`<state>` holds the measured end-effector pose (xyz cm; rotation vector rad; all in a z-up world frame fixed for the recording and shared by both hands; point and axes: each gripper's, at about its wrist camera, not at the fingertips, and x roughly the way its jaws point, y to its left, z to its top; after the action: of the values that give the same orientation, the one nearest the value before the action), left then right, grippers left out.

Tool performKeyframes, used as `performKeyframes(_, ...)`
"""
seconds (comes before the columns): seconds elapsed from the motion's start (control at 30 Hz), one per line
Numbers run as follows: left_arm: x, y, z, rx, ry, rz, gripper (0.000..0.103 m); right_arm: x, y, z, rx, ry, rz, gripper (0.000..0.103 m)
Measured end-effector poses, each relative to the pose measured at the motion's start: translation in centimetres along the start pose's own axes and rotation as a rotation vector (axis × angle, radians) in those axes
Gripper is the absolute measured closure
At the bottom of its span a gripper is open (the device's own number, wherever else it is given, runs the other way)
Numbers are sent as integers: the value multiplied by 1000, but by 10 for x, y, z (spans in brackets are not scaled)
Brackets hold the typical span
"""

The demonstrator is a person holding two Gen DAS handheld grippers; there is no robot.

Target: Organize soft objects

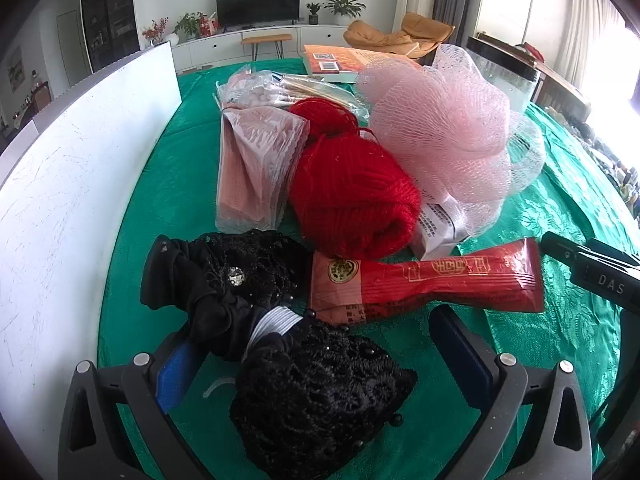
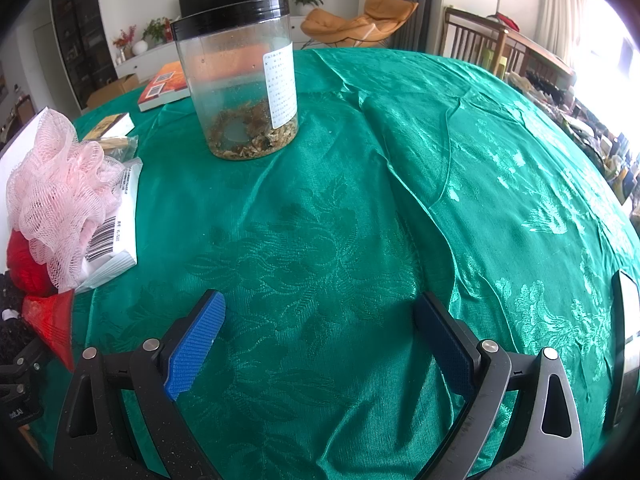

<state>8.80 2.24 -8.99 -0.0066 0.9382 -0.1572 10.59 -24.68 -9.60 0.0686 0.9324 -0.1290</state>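
Two black lace hair nets (image 1: 280, 320), one red yarn ball (image 1: 352, 196) and one pink mesh sponge (image 1: 444, 124) lie clustered on the green worktop (image 2: 360, 200). Left tool (image 1: 320, 356) gapes around a net; right tool (image 2: 320, 340) gapes empty.

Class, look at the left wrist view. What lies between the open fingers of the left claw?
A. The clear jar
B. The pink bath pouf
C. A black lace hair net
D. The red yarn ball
C: a black lace hair net sits between the spread fingers of the left claw; the red yarn ball and pink bath pouf lie farther off.
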Motion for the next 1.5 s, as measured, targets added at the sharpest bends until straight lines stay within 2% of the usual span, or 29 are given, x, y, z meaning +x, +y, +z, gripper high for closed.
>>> performKeyframes(0.23,-15,2,-14,0,-10,-60,0,0,1,0,0,0,0,6)
performKeyframes(0.4,-12,-5,-15,32,7,-14,0,1,1,2,4,2,12,6)
performKeyframes(0.43,-11,-5,-14,37,9,-8,0,-1,1,6,4,7,67,10)
performKeyframes(0.5,-10,-6,-15,42,11,-2,0,-25,-6,9,66,-88,218,10)
performKeyframes(0.57,-9,-7,-14,50,15,8,0,-51,2,21,47,-161,368,7)
performKeyframes(0.63,-8,-9,-14,60,20,21,0,-60,25,41,-18,-114,588,8)
performKeyframes(0.67,-8,-10,-15,62,21,24,0,-60,41,51,-55,-88,629,8)
performKeyframes(0.77,-8,-9,-15,59,20,20,0,-35,86,71,-134,19,638,9)
performKeyframes(0.8,-8,-9,-15,59,20,20,0,-21,97,72,-146,64,633,13)
performKeyframes(0.87,-9,-9,-15,60,21,22,0,-5,108,69,-181,101,588,70)
performKeyframes(0.9,-9,-9,-15,60,21,22,0,-4,105,66,-173,103,583,86)
performKeyframes(0.97,-9,-9,-15,61,21,22,0,-15,79,58,-99,65,613,87)
performKeyframes(1.03,-8,-9,-15,61,21,22,0,-36,42,47,-19,1,601,87)
performKeyframes(1.1,-8,-9,-15,61,21,22,0,-56,-3,35,73,-71,538,86)
performKeyframes(1.17,-8,-9,-14,61,22,23,0,-64,-41,27,143,-139,429,86)
performKeyframes(1.23,-8,-9,-14,62,22,22,0,-54,-66,33,179,-160,359,86)
performKeyframes(1.33,-8,-8,-14,69,26,17,0,-27,-81,53,156,-181,303,84)
performKeyframes(1.37,-8,-8,-13,72,35,17,0,-18,-84,56,151,-183,301,80)
performKeyframes(1.4,-10,-7,-13,72,57,21,0,-8,-86,58,163,-168,301,65)
performKeyframes(1.43,-12,-8,-12,71,88,20,0,0,-88,58,181,-147,299,43)
performKeyframes(1.47,-14,-9,-10,70,114,13,0,1,-91,54,206,-140,301,35)
performKeyframes(1.5,-21,-11,-6,70,130,-1,0,-6,-97,44,232,-156,302,32)
